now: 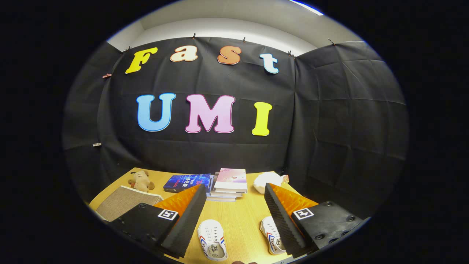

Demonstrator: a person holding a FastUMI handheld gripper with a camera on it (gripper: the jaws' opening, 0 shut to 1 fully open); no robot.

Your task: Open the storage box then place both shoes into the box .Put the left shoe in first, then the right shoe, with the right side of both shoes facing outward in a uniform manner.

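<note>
Two white shoes with red and blue stripes lie on the wooden table (238,216) below my gripper (234,194). One shoe (212,240) rests between the fingers, nearer the left finger (187,216). The other shoe (271,234) lies partly under the right finger (282,220). A grey fabric storage box (122,201) with its lid down sits to the left, beyond the left finger. My gripper hangs well above the table, open, with nothing between its fingers.
A stack of books (229,183) and a blue book (185,182) lie at the back of the table. A brown plush toy (140,180) sits behind the box. A white lumpy object (268,181) rests at the back right. Black cloth walls surround the table.
</note>
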